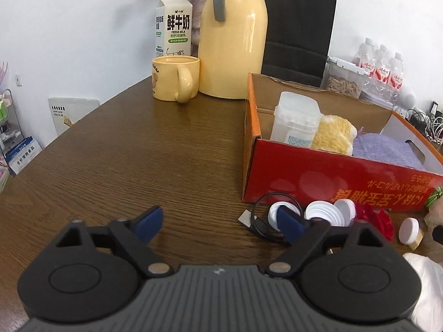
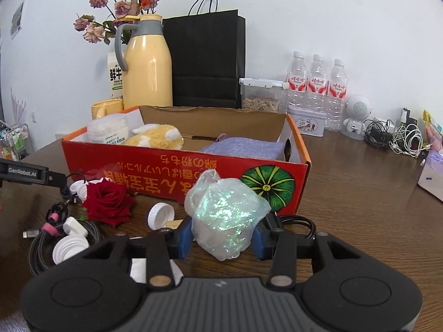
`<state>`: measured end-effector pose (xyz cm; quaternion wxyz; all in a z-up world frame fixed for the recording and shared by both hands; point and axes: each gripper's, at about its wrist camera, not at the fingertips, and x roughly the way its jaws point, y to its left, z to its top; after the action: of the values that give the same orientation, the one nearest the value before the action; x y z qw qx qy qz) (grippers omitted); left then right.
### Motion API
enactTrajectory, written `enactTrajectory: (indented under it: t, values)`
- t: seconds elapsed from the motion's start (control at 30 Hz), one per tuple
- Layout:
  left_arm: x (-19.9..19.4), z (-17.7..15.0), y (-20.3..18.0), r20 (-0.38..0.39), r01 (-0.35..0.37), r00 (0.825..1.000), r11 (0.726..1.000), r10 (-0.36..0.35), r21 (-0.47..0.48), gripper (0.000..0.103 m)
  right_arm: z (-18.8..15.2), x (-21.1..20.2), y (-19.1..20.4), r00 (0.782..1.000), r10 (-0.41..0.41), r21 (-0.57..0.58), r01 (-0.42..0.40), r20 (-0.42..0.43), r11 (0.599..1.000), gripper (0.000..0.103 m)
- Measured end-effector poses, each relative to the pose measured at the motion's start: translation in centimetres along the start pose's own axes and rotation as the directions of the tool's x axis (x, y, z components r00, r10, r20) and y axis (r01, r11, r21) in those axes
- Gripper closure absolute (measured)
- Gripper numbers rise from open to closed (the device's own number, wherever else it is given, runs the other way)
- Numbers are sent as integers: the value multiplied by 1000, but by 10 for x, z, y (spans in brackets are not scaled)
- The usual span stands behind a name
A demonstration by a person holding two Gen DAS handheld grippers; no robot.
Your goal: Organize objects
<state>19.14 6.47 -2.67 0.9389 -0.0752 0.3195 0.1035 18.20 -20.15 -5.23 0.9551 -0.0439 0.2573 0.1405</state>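
A red and orange cardboard box (image 2: 177,171) stands on the wooden table and holds a clear plastic container (image 2: 108,130), a yellow plush toy (image 2: 157,138) and a folded lilac cloth (image 2: 246,146). My right gripper (image 2: 223,239) is shut on a crumpled iridescent plastic bag (image 2: 224,215) just in front of the box. My left gripper (image 1: 218,221) is open and empty, left of the box (image 1: 332,179), with its right finger over white caps (image 1: 321,213) and a black cable (image 1: 260,221).
In front of the box lie a red rose (image 2: 108,202), white caps (image 2: 160,215), braided cables (image 2: 55,238) and a small jar (image 1: 411,231). Behind stand a yellow thermos (image 1: 232,41), yellow mug (image 1: 175,81), milk carton (image 1: 173,25), black paper bag (image 2: 207,58), seed container (image 2: 260,94) and water bottles (image 2: 315,80).
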Motion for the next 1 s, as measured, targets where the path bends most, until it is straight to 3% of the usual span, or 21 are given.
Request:
enactTrajectory:
  t: [0.2, 0.37, 0.47, 0.8, 1.0]
  values:
    - [5, 0, -1, -10, 74, 997, 997, -74, -11, 39, 1, -1, 0, 1000, -2, 0, 2, 4, 1000, 61]
    - [3, -2, -3, 4, 127, 992, 992, -127, -14, 82, 1, -1, 0, 1000, -2, -1, 2, 6, 1000, 61]
    - [0, -4, -4, 15, 142, 990, 990, -141, -14, 97, 0, -2, 0, 1000, -3, -3, 3, 10, 1000, 61]
    - [-17, -12, -3, 106, 160, 982, 987, -159, -2, 100, 0, -6, 0, 1000, -4, -6, 5, 26, 1000, 61]
    - [-30, -16, -8, 168, 185, 967, 982, -190, 44, 100, 0, -9, 2, 999, 0, -11, 1, 46, 1000, 61]
